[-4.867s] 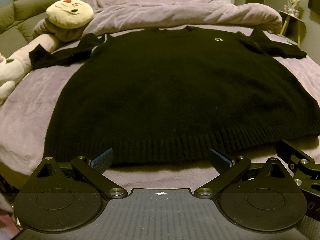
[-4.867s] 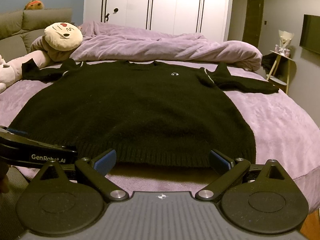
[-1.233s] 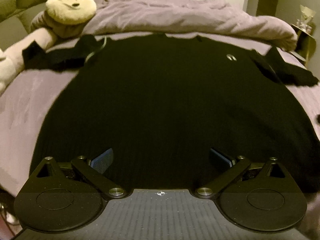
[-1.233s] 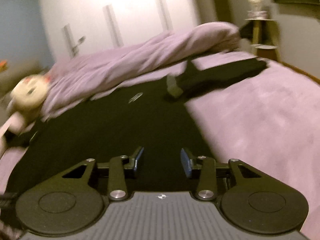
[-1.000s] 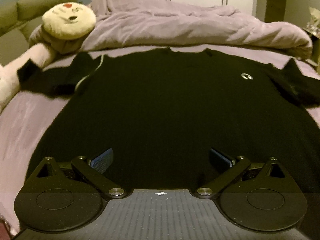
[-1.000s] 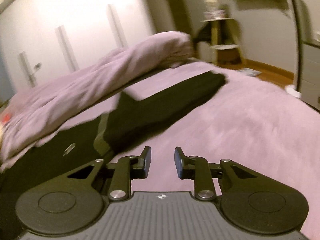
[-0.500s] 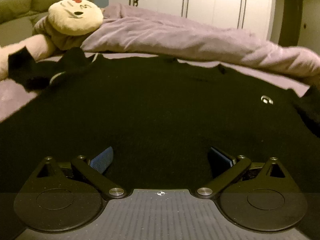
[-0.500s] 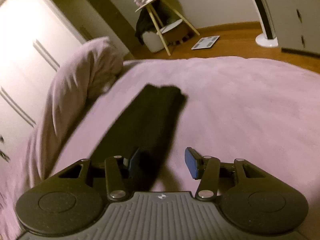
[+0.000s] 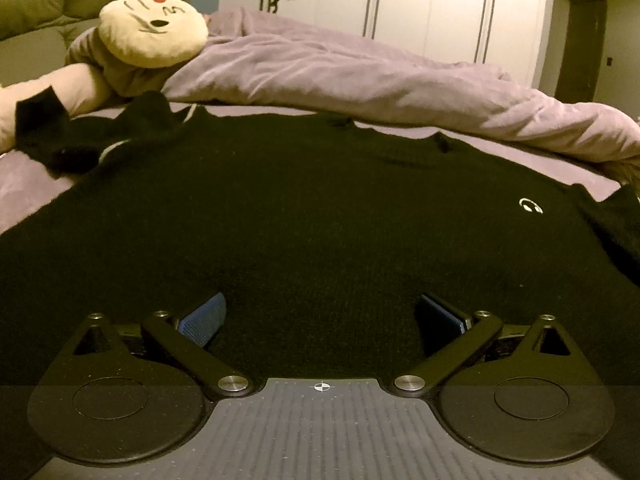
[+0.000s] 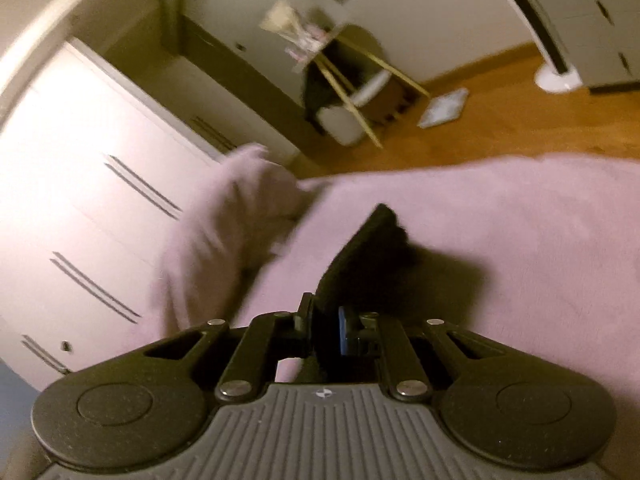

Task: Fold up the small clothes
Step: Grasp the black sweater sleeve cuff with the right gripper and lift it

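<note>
While the right gripper (image 10: 325, 330) has its jaws drawn nearly together on the black sleeve (image 10: 370, 256), pinching the cloth between the pads, the sleeve's free end rises ahead of the fingers, lifted off the purple bed cover (image 10: 520, 220) and throwing a dark shadow on it. Beyond it, blurred, lie the bunched duvet (image 10: 224, 220), white wardrobe doors (image 10: 80, 184), a small side table (image 10: 340, 76) and wooden floor (image 10: 500, 112). The left gripper (image 9: 320, 316) holds its jaws spread wide with nothing between them, low over the body of the black sweater (image 9: 300, 208), which lies flat on the bed with a small white logo (image 9: 530, 205) on the chest. The other sleeve (image 9: 72, 140) lies crumpled toward the far left, beside a plush toy (image 9: 152, 32) that rests against the duvet (image 9: 360, 80).
</note>
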Demonstrator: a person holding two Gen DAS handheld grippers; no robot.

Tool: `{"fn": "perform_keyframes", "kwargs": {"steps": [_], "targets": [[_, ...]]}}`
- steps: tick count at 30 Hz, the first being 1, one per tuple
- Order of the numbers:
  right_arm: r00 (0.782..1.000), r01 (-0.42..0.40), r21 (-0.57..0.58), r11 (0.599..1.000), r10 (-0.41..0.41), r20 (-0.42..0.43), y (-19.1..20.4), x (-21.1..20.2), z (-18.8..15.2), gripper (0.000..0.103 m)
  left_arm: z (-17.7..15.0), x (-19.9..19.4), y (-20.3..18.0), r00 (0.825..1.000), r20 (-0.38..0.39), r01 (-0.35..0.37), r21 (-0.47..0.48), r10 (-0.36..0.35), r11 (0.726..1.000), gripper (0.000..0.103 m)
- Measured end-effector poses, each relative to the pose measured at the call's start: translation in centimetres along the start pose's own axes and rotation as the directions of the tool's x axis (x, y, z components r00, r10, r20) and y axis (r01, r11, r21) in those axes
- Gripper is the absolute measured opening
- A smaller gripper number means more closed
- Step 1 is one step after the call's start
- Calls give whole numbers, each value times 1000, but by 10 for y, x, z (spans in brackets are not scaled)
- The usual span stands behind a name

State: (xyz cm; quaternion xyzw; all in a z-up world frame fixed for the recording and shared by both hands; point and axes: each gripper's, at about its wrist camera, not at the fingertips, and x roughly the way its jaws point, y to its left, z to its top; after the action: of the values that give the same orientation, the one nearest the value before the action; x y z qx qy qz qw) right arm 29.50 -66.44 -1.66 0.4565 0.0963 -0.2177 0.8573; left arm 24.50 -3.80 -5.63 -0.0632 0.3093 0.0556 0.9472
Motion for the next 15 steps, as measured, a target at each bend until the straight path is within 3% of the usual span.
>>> {"fn": "perform_keyframes", "kwargs": {"steps": [3, 6, 8, 11, 14, 15], "targets": [[995, -96, -92, 991, 96, -2, 51, -22, -4, 11, 5, -6, 2, 1000, -13, -4, -14, 4, 1000, 103], [974, -226, -220, 949, 218, -62, 117, -40, -32, 11, 10, -15, 9, 999, -41, 1, -29, -2, 1000, 103], [946, -323, -295, 899, 299, -124, 162, -52, -64, 11, 14, -24, 16, 999, -45, 2, -31, -3, 1000, 103], [886, -462, -391, 796, 393, -247, 221, -69, -134, 11, 24, -37, 29, 999, -37, 0, -44, -2, 999, 103], [844, -532, -469, 705, 398, -358, 258, -79, -216, 13, 37, -46, 48, 1000, -15, 18, -84, -19, 996, 103], [833, -546, -480, 687, 385, -396, 264, -80, -243, 18, 41, -47, 53, 1000, -12, 23, -93, -24, 995, 103]]}}
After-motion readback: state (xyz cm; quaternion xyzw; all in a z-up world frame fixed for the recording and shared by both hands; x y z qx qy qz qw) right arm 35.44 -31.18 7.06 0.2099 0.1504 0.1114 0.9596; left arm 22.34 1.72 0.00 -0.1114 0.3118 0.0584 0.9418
